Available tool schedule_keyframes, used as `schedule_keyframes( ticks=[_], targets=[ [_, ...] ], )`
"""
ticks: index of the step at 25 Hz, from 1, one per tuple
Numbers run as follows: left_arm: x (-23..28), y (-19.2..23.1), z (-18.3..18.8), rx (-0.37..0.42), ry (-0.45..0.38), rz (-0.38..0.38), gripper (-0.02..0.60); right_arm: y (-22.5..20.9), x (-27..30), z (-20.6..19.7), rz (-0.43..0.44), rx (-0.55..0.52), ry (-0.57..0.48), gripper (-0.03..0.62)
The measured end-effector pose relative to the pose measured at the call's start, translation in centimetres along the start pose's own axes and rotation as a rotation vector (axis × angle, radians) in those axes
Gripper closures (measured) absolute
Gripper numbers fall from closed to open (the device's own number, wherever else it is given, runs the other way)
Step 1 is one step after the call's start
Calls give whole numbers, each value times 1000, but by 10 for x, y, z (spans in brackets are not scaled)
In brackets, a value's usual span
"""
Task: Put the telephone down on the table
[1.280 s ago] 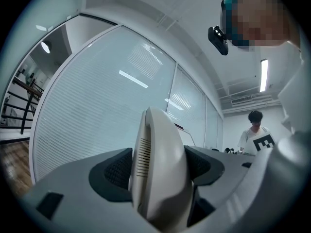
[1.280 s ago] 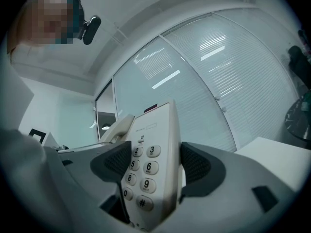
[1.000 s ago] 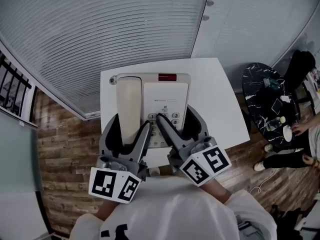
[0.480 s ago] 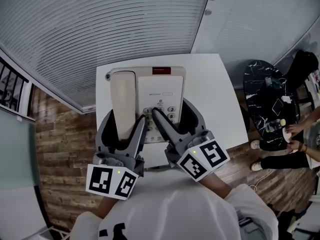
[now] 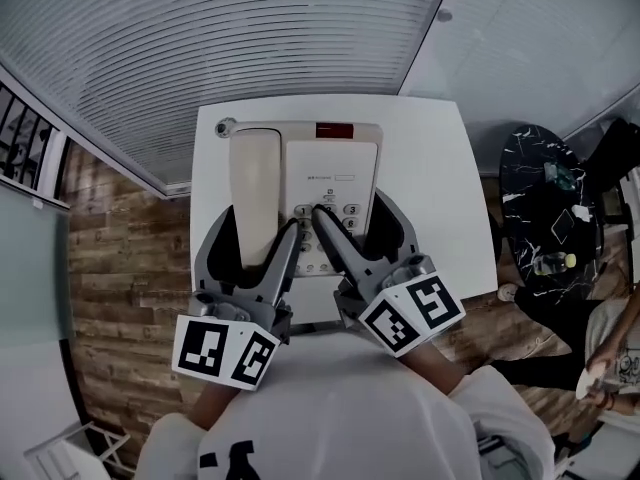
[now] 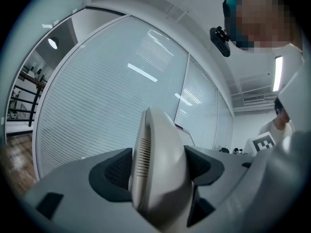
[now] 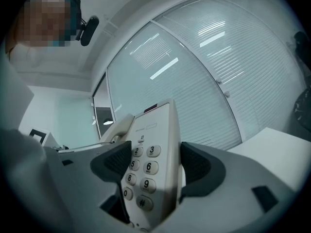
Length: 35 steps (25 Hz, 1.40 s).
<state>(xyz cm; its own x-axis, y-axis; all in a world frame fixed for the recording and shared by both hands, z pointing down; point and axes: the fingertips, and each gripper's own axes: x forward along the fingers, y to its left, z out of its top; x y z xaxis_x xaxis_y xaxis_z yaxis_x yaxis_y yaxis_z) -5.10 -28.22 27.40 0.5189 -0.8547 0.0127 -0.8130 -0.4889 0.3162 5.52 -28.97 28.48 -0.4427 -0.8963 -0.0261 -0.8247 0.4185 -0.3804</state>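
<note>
A cream desk telephone (image 5: 335, 163) with its handset (image 5: 253, 183) in the cradle is over the white table (image 5: 430, 168). My left gripper (image 5: 258, 230) is shut on the handset side, and its pads (image 6: 119, 171) press the handset (image 6: 158, 164) from both sides. My right gripper (image 5: 352, 213) is shut on the keypad side, clamping the body (image 7: 150, 164) between its pads (image 7: 194, 164). Both gripper views look up along the phone toward the ceiling, so the phone is tilted. Whether its underside touches the table is hidden.
A glass wall with blinds (image 5: 250, 38) runs behind the table. Wood floor (image 5: 110, 248) lies to the left. A black round table (image 5: 550, 203) with small items stands at the right, and a person (image 5: 610, 363) sits beyond it at lower right.
Both grippers keep their grip on the telephone. The phone and the table have shifted slightly up in the head view. The person at the right has moved toward the lower right corner.
</note>
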Motion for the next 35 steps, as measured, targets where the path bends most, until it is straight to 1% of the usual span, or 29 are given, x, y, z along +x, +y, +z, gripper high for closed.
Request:
schedule_keyframes(
  ticks=[11,35],
  targets=[
    [3,7,-33,-30,76,37,250,-17,-3,-32,-24,52,70,267],
    [11,34,-80,-81,164,98,250,-37,10,-81,-53,113,181,267]
  ],
)
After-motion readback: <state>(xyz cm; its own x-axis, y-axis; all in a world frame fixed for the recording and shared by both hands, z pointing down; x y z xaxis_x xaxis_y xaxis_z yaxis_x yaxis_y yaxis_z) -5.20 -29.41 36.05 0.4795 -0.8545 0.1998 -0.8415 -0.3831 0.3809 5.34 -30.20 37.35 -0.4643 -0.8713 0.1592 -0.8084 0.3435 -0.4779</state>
